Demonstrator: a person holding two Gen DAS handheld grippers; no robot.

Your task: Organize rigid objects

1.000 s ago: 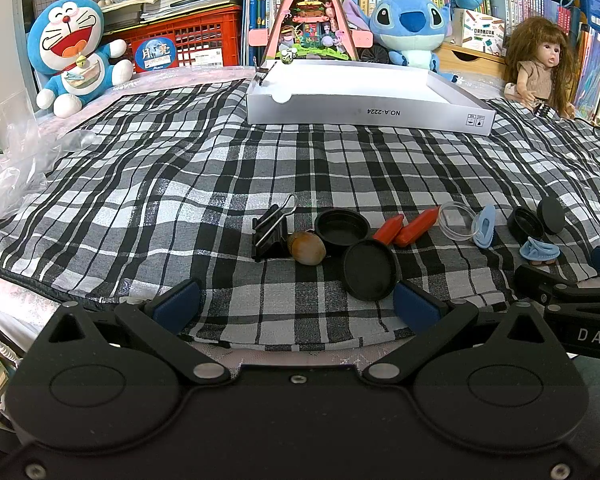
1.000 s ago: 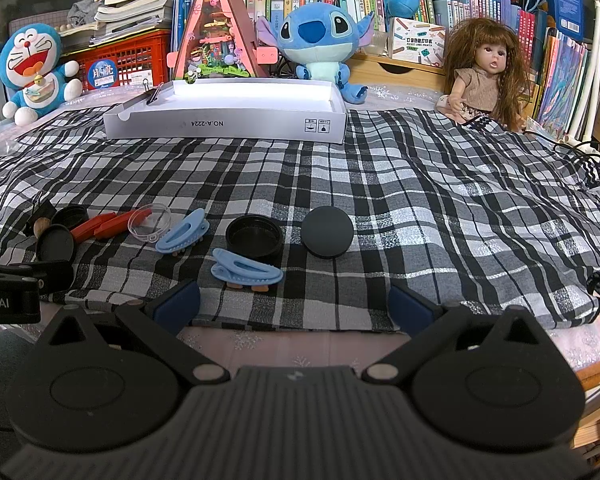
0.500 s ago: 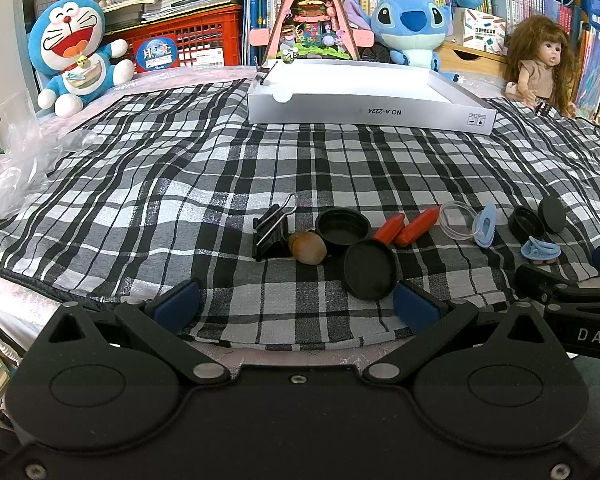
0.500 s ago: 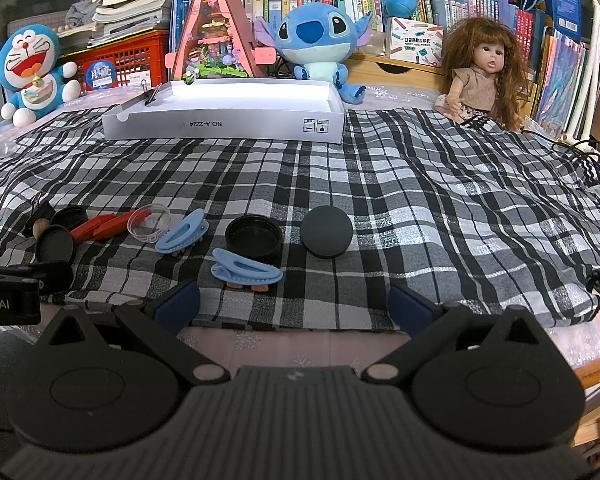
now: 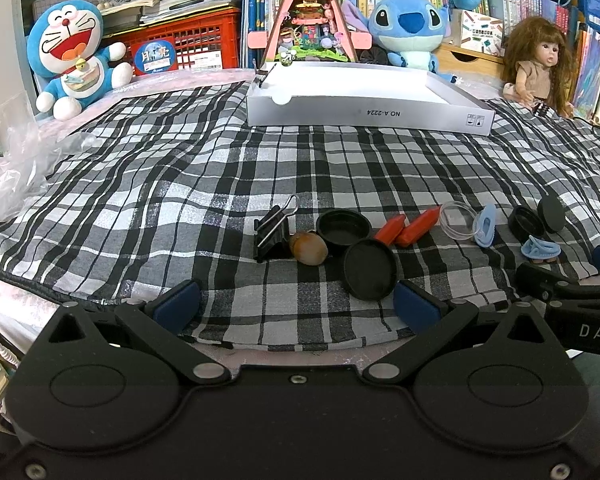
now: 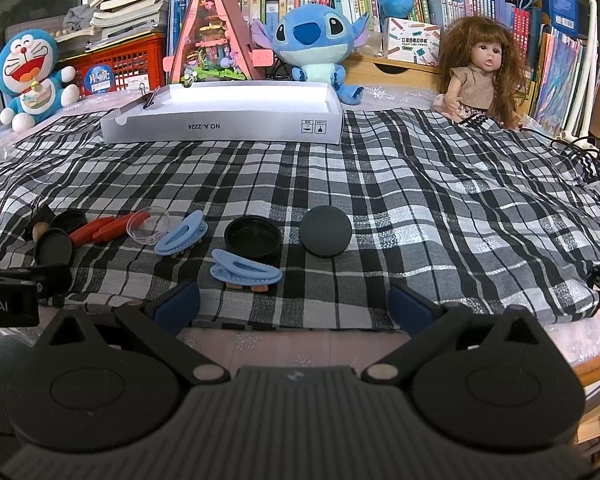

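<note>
Small objects lie near the front edge of a plaid cloth. In the left wrist view: a black binder clip, a brown nut, a black cup, a black lid, two red pieces. In the right wrist view: a clear dish, two blue clips, a black cup, a dark disc. My left gripper is open and empty just short of the black lid. My right gripper is open and empty just short of the blue clip.
A white open box stands at the far middle of the cloth; it also shows in the right wrist view. Plush toys, a doll, a red crate and bookshelves line the back. Clear plastic wrap lies at the left.
Both views have shifted only slightly. No object has moved and both grippers stay open.
</note>
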